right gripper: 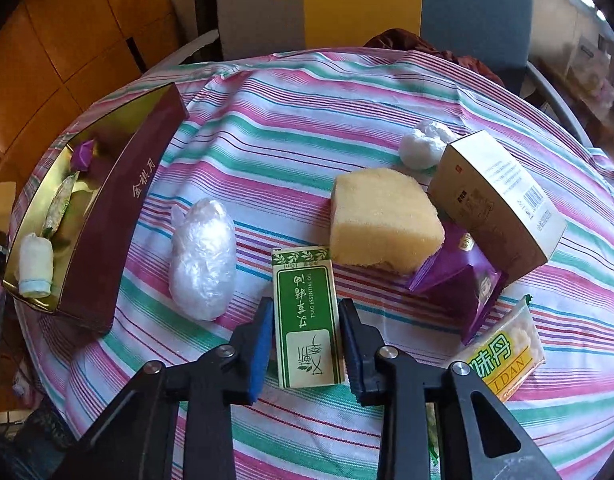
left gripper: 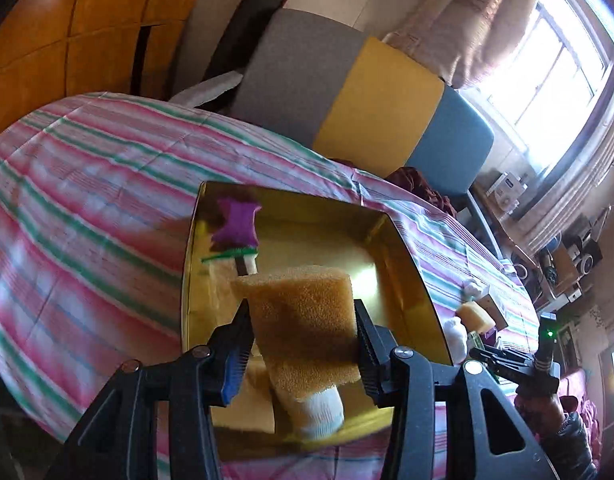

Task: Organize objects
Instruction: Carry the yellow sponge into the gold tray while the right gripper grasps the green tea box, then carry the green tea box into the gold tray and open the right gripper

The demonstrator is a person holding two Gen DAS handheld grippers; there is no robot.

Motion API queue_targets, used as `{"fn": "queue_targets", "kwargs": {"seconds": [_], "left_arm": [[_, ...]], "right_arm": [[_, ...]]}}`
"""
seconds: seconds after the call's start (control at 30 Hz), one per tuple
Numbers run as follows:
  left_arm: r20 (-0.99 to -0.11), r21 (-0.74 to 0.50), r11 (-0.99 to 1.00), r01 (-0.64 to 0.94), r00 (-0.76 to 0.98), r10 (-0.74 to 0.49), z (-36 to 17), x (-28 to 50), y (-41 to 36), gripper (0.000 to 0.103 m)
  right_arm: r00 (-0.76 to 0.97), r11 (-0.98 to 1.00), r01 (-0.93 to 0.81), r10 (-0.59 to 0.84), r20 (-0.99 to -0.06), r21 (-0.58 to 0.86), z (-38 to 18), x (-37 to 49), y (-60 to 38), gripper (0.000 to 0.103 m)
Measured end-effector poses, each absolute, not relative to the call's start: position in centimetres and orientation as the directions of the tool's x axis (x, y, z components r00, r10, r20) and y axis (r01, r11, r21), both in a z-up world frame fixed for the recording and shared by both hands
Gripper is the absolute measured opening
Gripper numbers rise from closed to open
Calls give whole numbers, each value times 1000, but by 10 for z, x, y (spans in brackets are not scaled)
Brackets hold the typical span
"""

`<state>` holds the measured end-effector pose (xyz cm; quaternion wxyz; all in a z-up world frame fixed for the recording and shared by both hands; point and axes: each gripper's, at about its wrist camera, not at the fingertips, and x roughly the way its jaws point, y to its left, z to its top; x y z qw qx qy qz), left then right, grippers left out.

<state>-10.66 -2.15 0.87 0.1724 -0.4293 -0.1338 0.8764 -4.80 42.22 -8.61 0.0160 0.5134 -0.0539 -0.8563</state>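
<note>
Sponge (left gripper: 303, 320) clamped in left gripper (left gripper: 303, 350); right gripper (right gripper: 307, 336) closed on green box (right gripper: 307, 320).

On the green-and-white carton (right gripper: 309, 320) we read "TSAO ESSENTIAL OIL" and "10ml". The snack packet (right gripper: 503, 354) shows "IDAN" — its start is cut off. Gold Chinese characters run along the maroon box (right gripper: 119, 216); the tan carton's (right gripper: 503, 200) small print is too fine.

Left tongs (left gripper: 303, 354): black plastic, triangular cut-outs in the arms, silver round screw heads at the pivots, ribbed black fingers (left gripper: 369, 354), blue pad edge on one side. Right tongs (right gripper: 307, 346): same black frame and silver screws, blue foam pads (right gripper: 261, 354). Left view: green LED on the other unit; dark glossy padded sleeve (left gripper: 575, 436).
</note>
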Motion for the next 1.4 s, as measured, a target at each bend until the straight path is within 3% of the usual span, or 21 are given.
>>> {"fn": "queue_targets", "kwargs": {"seconds": [0.47, 0.57, 0.63, 0.7, 0.83, 1.1, 1.4], "left_arm": [[-788, -323, -924, -204, -483, 382, -29, -214, 45, 48], [-834, -261, -951, -165, -459, 308, -47, -239, 54, 52], [-854, -248, -959, -137, -436, 283, -57, -251, 52, 66], [-860, -270, -957, -108, -419, 290, -63, -258, 45, 71], [-837, -279, -955, -98, -463, 292, -51, -246, 35, 76], [-776, -265, -960, -93, -571, 269, -18, -184, 13, 76], [-766, -240, -968, -72, -599, 234, -16, -107, -17, 75]], "right_arm": [[-473, -995, -27, -73, -878, 98, -88, -48, 421, 32], [-471, -995, -27, -72, -879, 96, -89, -48, 421, 32], [-470, -995, -28, -71, -880, 95, -89, -49, 421, 31], [-470, -995, -27, -70, -880, 93, -90, -49, 421, 31], [-472, -995, -31, -67, -879, 92, -90, -50, 421, 31], [-483, -995, -45, -61, -874, 94, -86, -49, 423, 31], [-536, -984, -50, -119, -836, 172, -65, -37, 429, 31]]}}
